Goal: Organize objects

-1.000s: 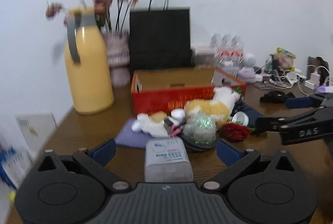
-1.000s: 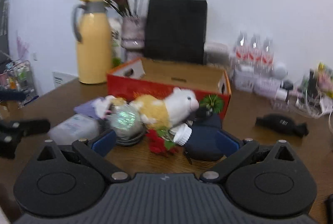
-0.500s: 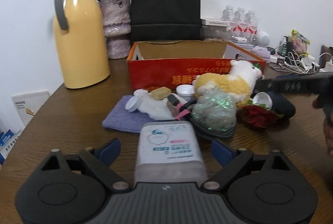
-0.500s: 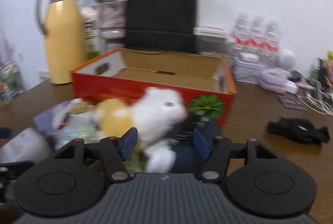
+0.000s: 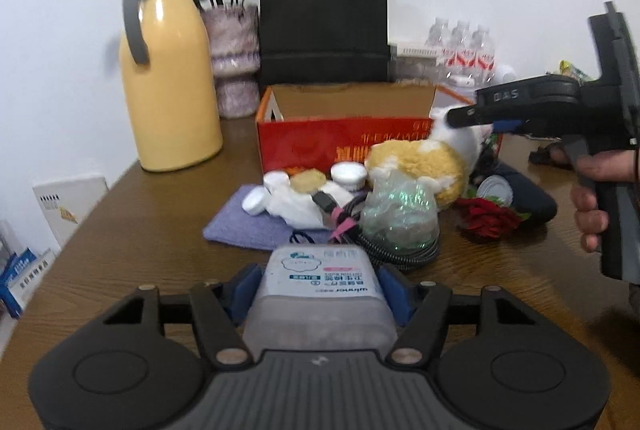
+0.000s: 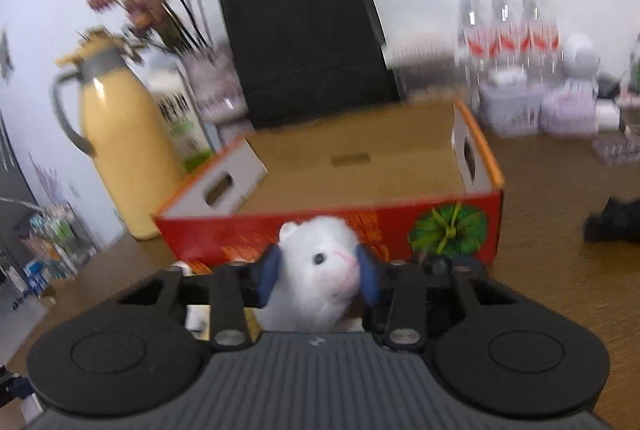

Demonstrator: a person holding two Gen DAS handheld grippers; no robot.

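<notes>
Grasping is the step: my left hand-held gripper (image 5: 318,288) has just closed on the wipes pack (image 5: 320,294), my right hand-held gripper (image 6: 319,272) on the plush toy (image 6: 316,270), so next I lift both into the red box (image 6: 360,226) ahead.

One box (image 5: 344,146), one plush toy (image 5: 416,166), three bottles (image 5: 462,46), one flask (image 5: 168,90), one bag (image 5: 324,22).

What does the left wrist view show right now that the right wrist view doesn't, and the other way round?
Only the left wrist view shows the left gripper, its jaws just closed onto the wipes pack, plus the purple cloth, red rose and the plush's yellow body.

Only the right wrist view shows the right gripper, jaws just closed, its pads pressing the plush toy at its white head, and the box's bare inside floor.

Both show the red box, yellow jug, black bag and water bottles.
</notes>
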